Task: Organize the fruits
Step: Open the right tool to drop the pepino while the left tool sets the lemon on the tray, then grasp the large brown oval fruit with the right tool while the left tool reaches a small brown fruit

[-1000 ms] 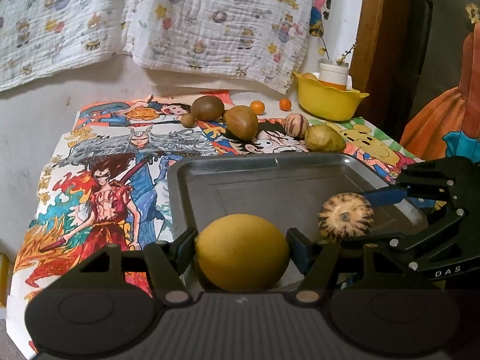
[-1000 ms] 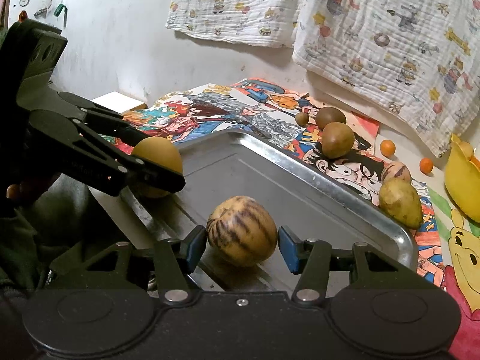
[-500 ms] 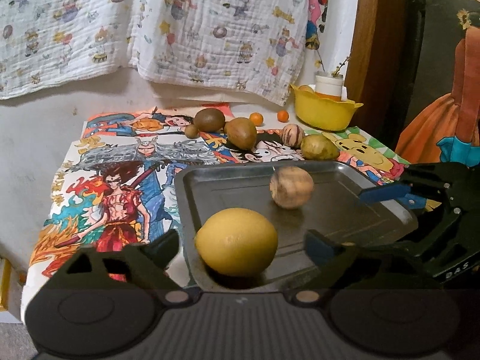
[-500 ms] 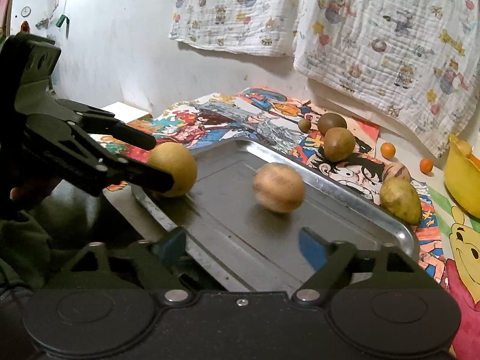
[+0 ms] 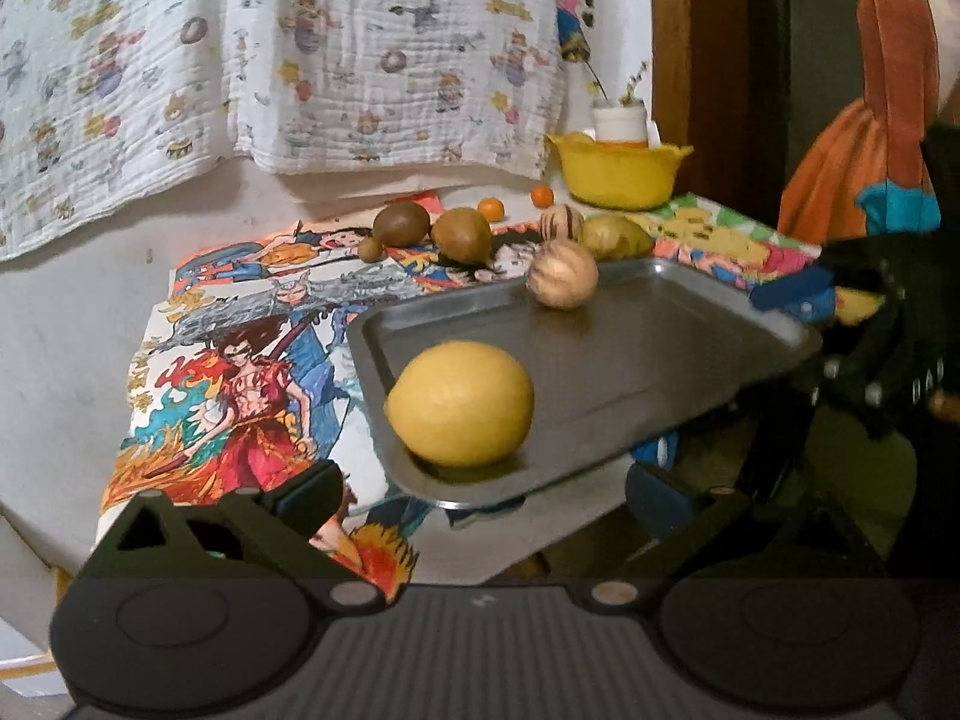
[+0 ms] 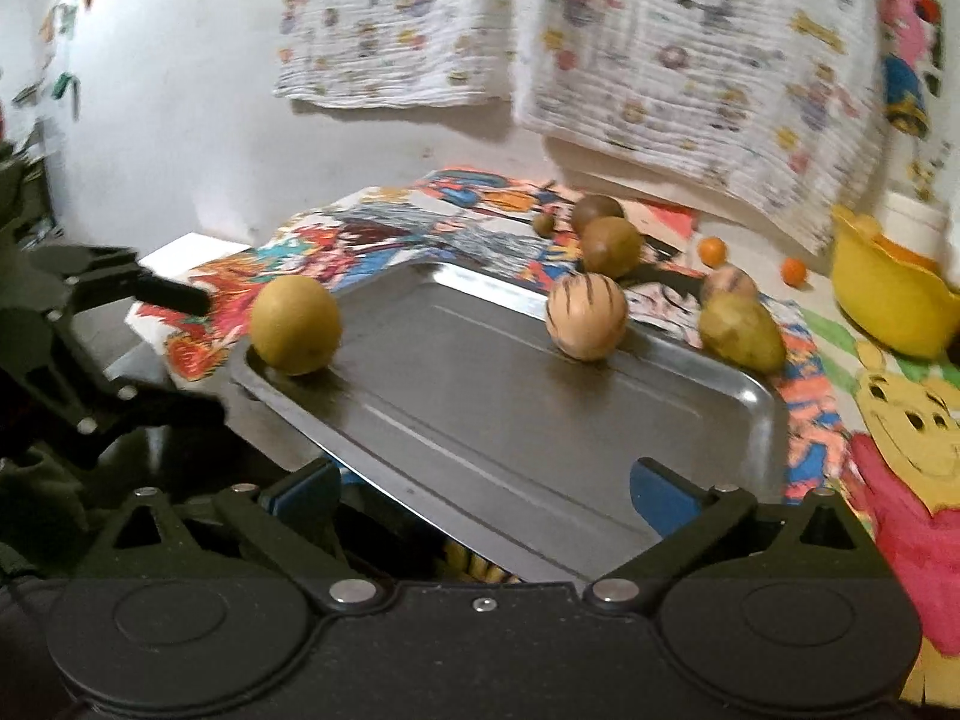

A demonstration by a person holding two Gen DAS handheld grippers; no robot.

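While "DA" shows on the right gripper (image 5: 888, 360), both it and the left gripper (image 5: 480, 492) gape empty.

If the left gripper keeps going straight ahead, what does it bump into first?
Probably the yellow lemon at the near end of the metal tray. The open left gripper points right at it, though the tray's rim might touch first.

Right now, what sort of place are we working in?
Probably a room in a home, maybe a child's. A cartoon-print cloth covers the table, patterned muslin blankets hang on the wall, and loose fruit lies beside a metal tray and a yellow bowl.
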